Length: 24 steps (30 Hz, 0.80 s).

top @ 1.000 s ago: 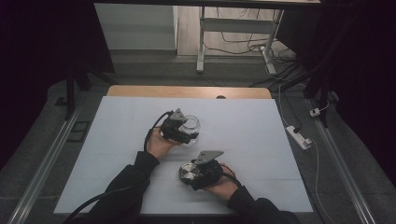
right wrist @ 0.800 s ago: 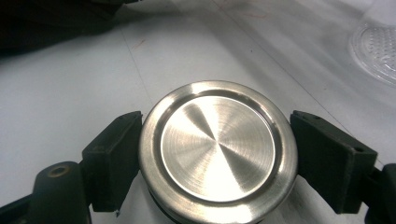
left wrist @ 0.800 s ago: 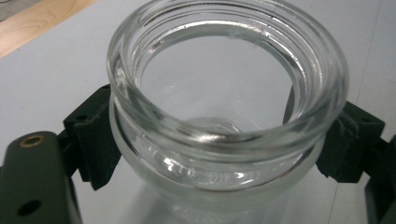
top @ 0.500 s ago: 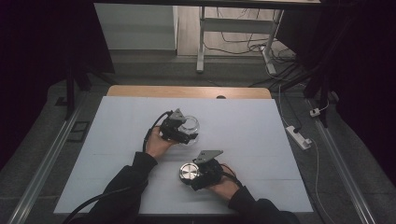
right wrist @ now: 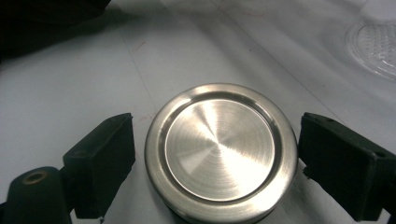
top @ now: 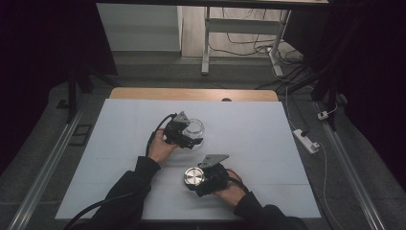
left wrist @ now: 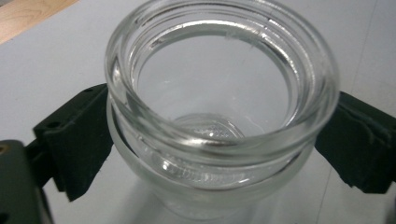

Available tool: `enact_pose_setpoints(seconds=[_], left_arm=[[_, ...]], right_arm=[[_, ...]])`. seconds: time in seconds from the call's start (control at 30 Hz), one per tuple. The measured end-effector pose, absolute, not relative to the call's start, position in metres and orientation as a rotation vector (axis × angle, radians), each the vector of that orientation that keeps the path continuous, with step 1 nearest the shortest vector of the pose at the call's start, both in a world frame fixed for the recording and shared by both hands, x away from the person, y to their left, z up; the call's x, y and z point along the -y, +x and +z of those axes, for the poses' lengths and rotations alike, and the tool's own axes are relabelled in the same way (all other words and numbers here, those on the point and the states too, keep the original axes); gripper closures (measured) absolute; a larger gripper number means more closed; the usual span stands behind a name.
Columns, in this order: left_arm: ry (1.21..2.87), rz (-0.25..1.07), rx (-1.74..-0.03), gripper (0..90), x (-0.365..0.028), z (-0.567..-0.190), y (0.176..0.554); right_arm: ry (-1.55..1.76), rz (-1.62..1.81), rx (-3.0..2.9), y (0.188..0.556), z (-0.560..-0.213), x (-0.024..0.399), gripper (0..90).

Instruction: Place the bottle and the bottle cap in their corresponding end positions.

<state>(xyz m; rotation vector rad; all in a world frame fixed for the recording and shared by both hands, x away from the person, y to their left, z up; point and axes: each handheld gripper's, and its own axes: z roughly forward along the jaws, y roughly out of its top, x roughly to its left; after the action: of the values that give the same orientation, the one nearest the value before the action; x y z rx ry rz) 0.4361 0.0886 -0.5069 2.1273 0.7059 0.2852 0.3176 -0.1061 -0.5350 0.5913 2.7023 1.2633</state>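
Both tools have just been opening: the left tool (left wrist: pixel 210 154) straddles the clear round glass jar (left wrist: pixel 219 107), the right tool (right wrist: pixel 219 172) the round brushed-steel lid (right wrist: pixel 220 151), pads apart from each.

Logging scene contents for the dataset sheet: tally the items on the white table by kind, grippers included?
Glass jar, open, no lid on: 1
Metal lid, lying flat on the table: 1
Handheld grippers: 2, left gripper around the jar, right gripper around the lid
Total: 4
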Motion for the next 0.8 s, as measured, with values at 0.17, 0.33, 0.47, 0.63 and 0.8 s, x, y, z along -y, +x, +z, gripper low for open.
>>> enact_pose_setpoints(seconds=[0.17, 0.33, 0.47, 0.63, 0.8], left_arm=[[2.123, 0.279, -0.708, 1.8, -0.09, -0.504, 0.433], [2.152, 0.287, -0.702, 0.0, -0.091, -0.504, 0.43], [2.153, 0.275, -0.709, 0.0, -0.091, -0.505, 0.426], [2.152, 0.265, -0.723, 0.0, -0.096, -0.505, 0.421], [2.146, 0.247, -0.736, 0.0, -0.1, -0.503, 0.417]], right_arm=[[0.594, 1.279, -2.696, 0.316, -0.532, 0.106, 10.0], [0.602, 1.296, -2.685, 0.316, -0.529, 0.109, 8.8], [0.609, 1.313, -2.68, 0.315, -0.526, 0.111, 7.0], [0.607, 1.32, -2.682, 0.313, -0.524, 0.113, 5.9], [0.642, 1.345, -2.681, 0.313, -0.522, 0.116, 3.9]])
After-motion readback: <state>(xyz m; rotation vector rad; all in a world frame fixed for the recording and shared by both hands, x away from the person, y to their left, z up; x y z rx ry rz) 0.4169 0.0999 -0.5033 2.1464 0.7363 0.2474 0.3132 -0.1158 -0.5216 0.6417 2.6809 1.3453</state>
